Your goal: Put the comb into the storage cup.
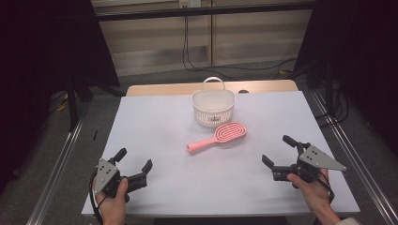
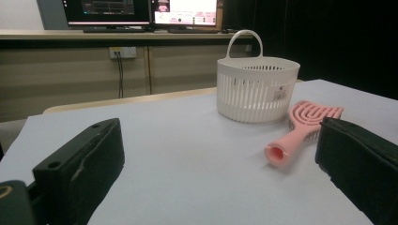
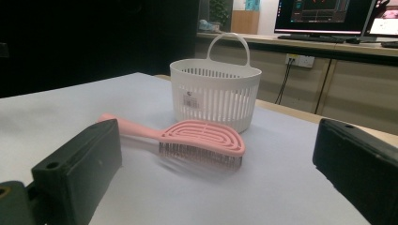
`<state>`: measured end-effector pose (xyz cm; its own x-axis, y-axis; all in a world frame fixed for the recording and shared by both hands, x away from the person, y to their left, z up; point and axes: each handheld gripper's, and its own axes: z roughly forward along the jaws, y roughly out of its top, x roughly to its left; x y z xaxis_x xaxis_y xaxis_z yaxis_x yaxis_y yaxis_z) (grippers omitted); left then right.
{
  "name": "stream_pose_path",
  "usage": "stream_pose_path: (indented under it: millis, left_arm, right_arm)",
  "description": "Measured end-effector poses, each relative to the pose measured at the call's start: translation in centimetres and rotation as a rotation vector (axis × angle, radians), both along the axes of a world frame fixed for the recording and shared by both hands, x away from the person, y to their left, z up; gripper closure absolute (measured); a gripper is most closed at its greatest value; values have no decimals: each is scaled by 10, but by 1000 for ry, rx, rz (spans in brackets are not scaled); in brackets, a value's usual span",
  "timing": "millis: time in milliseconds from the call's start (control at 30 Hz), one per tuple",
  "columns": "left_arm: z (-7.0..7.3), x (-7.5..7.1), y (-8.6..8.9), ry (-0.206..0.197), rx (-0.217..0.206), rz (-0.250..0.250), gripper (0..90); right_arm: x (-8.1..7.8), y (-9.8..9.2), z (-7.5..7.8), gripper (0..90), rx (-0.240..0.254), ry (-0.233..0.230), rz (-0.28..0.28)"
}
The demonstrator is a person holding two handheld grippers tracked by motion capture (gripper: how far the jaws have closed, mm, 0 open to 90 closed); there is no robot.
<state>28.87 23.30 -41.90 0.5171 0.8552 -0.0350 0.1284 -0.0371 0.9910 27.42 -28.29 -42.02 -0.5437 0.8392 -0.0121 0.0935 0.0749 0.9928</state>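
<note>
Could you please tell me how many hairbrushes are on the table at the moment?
1. A pink hairbrush lies bristles down near the middle of the table, just in front of the white basket. The basket's inside is partly hidden, so another could sit there.

1. The hairbrush (image 3: 202, 137) looks like smooth pink plastic with a soft matt sheen.
2. The basket (image 3: 215, 93) behind it is white slotted plastic, slightly glossy.
3. The desk (image 1: 159, 117) wears a matt pale sheet; bare wood shows at its far edge.
4. The right gripper (image 1: 278, 153) has matt black jaws and a grey metal-looking plate.
</note>
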Motion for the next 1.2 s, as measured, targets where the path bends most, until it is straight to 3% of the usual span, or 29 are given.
stream_pose_path:
  millis: [233,500,1200]
  left_arm:
    - [0,0,-1,0,4,2,17]
    - [0,0,-1,3,9,8,17]
    - [-1,0,1,3,1,-6,17]
  right_arm:
    - [4,5,3,15,17,-21,11]
    - [16,20,5,14,3,-28,47]
    - [33,47,9,50,-14,-2,113]
